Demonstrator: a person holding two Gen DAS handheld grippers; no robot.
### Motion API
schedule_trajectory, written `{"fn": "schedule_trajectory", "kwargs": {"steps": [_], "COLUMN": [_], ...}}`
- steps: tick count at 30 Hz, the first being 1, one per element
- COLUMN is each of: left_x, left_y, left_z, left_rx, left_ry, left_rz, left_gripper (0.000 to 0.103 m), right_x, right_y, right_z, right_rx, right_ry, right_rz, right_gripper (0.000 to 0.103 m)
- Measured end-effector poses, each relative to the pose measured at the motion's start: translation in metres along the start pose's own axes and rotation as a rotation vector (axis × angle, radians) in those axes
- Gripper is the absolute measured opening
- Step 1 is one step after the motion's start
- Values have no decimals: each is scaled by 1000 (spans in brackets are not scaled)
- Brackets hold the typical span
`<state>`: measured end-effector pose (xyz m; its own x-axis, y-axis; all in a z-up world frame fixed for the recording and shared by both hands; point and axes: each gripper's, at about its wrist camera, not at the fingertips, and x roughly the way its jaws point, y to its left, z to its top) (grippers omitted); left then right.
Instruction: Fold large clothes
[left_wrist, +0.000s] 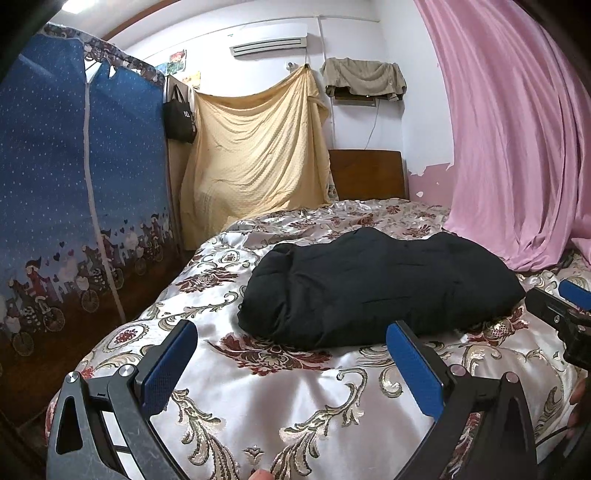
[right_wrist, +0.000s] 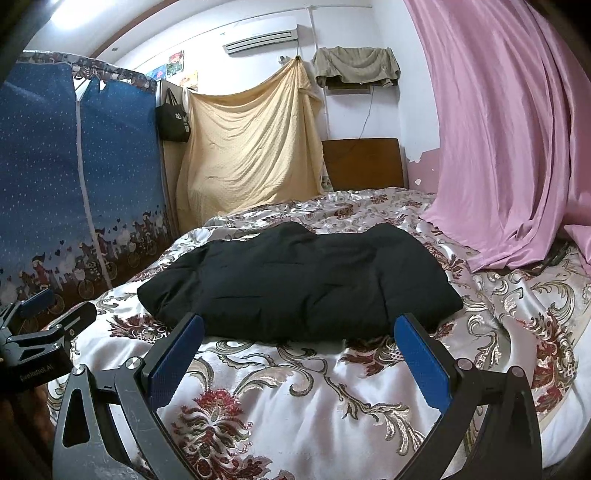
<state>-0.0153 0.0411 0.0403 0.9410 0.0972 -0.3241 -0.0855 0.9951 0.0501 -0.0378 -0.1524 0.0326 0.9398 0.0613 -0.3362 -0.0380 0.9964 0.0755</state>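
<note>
Both grippers are hovering spread wide and empty above the patterned satin bedspread (left_wrist: 280, 413), the left gripper (left_wrist: 291, 354) and the right gripper (right_wrist: 299, 347) each facing the puffy black garment (right_wrist: 299, 280) that is lying as a thick, folded-looking bundle in the middle of the bed, just beyond the fingertips. Judging from its bulk and the slick cover, a shallow pinch is likely to catch only the top layer, so the bundle may spring open or slide. Only the left wrist view is showing the right gripper's fingers beside the bundle's right end, while the right wrist view is showing the left gripper near the bed's left edge.
</note>
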Motion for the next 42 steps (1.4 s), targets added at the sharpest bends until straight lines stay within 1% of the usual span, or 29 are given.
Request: {"fn": "schedule_trajectory", "kwargs": {"steps": [42], "left_x": [0], "left_y": [-3], "left_z": [1], "left_rx": [-5], "left_ry": [-4], "left_rz": [-6], "left_gripper": [103], "right_x": [-3], "right_y": [4], "right_z": [-1], "right_rx": [4], "right_ry": [0], "right_rz": [4], "right_gripper": [102]}}
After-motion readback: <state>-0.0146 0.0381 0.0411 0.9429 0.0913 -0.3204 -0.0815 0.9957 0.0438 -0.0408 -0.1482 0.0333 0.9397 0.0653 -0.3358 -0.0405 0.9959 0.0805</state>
